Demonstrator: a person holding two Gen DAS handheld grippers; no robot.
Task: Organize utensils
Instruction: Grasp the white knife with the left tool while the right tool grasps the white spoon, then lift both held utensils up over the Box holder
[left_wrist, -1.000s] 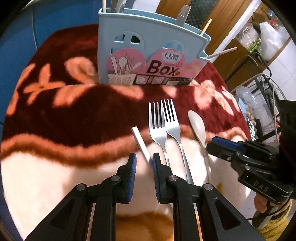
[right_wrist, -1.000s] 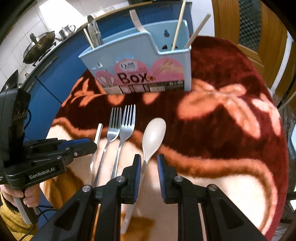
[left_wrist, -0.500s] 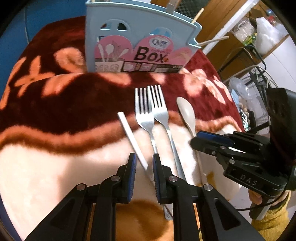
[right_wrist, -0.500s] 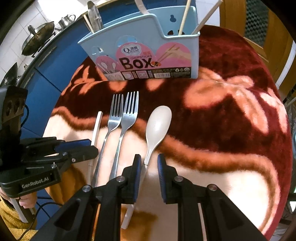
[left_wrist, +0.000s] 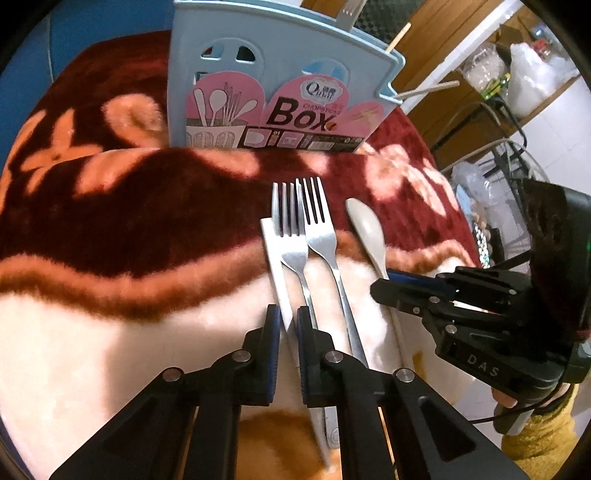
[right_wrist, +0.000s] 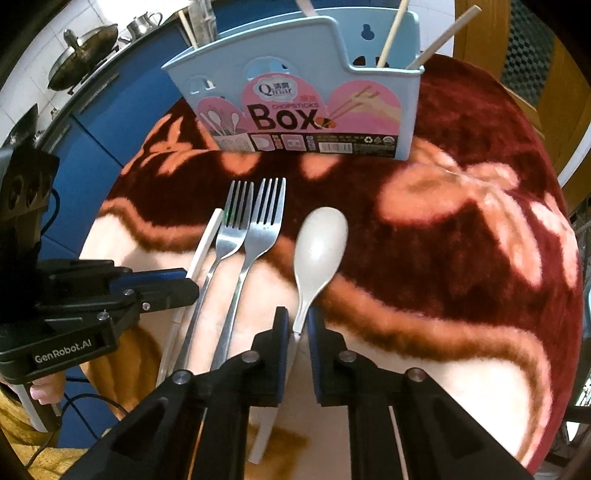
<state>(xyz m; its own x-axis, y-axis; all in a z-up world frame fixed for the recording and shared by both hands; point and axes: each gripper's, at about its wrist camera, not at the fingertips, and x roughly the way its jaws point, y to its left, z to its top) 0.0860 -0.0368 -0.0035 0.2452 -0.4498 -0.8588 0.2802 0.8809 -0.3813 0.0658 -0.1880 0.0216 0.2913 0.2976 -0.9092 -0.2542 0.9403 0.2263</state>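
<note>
So my left tongs (left_wrist: 287, 325) are low over the blanket-covered tabletop (left_wrist: 110, 229), clamped on the white flat handle (left_wrist: 275, 258) beside the two forks (left_wrist: 310, 236). Right tongs (right_wrist: 295, 328) sit level too, pinching the white spoon (right_wrist: 319, 240) by its stem. Blue utensil box (right_wrist: 295, 96) stands upright just behind everything.

Home kitchen. Wok (right_wrist: 83, 55) and metal kettle (right_wrist: 142, 22) on a counter against white tiles, blue cabinets (right_wrist: 110, 122) below, wooden door (right_wrist: 535, 48), plush floral blanket (right_wrist: 461, 229) over the table, plastic chopsticks box (right_wrist: 314, 107) holding utensils.
</note>
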